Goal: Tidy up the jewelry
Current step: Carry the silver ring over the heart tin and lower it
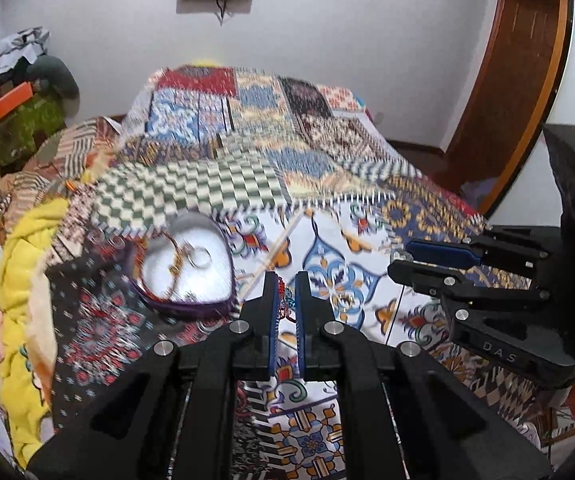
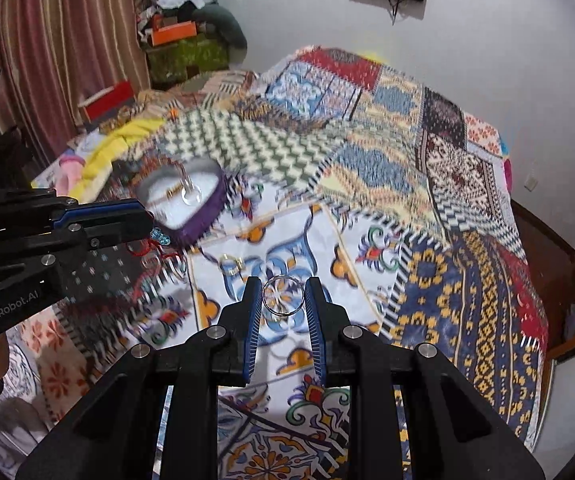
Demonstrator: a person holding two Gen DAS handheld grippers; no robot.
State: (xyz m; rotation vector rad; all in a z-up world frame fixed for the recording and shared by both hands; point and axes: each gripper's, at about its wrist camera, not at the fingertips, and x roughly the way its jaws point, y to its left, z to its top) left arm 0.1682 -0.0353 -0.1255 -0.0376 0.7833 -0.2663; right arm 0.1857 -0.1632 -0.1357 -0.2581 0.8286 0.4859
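Patchwork bedspread (image 2: 367, 152) found serving as work surface. Heart-shaped box (image 1: 185, 268) noted near its left side, already containing a chain and at least one ring; judged partly filled. Left gripper (image 1: 286, 300) seen with jaws clamped on red threaded bracelet (image 1: 283, 300), held just beside the box, not yet deposited. Right gripper (image 2: 283, 296) seen with jaws closed against clear bangle (image 2: 283, 295), well apart from the box. Small gold rings (image 2: 231, 265) left loose on the cloth. Assessed as roughly midway; blur limited finer detail.
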